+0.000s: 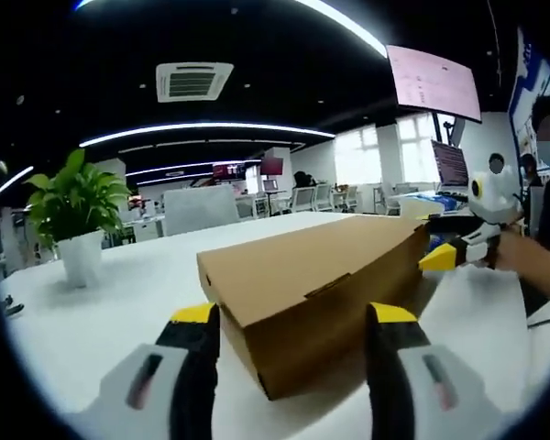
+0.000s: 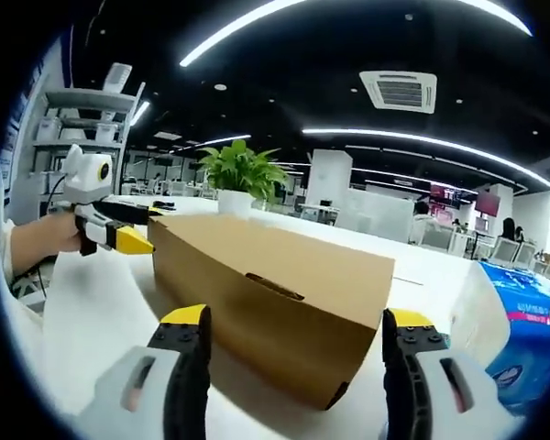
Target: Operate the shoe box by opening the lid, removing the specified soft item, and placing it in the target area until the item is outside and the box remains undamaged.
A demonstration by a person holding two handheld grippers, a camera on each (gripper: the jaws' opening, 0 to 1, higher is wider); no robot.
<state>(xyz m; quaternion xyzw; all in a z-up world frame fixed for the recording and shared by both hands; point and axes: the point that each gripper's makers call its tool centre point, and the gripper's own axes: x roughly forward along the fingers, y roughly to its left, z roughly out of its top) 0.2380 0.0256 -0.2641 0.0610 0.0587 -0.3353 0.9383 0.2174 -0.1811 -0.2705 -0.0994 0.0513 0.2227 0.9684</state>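
Observation:
A closed brown cardboard shoe box (image 1: 312, 284) lies on the white table (image 1: 119, 312), its lid tab tucked into the front slot. My left gripper (image 1: 293, 316) is open, its yellow-tipped jaws standing either side of the box's near corner without touching it. From the other side, the same box (image 2: 275, 293) sits just ahead of my right gripper (image 2: 298, 319), also open and holding nothing. The right gripper (image 1: 454, 252) shows at the box's far end, held by a hand. The left gripper (image 2: 110, 234) reaches toward the box's left end. The box's contents are hidden.
A potted green plant (image 1: 73, 215) in a white pot stands on the table beyond the box, also seen behind it (image 2: 238, 179). A blue printed package (image 2: 522, 321) lies at the right. Office chairs, desks and shelving fill the background.

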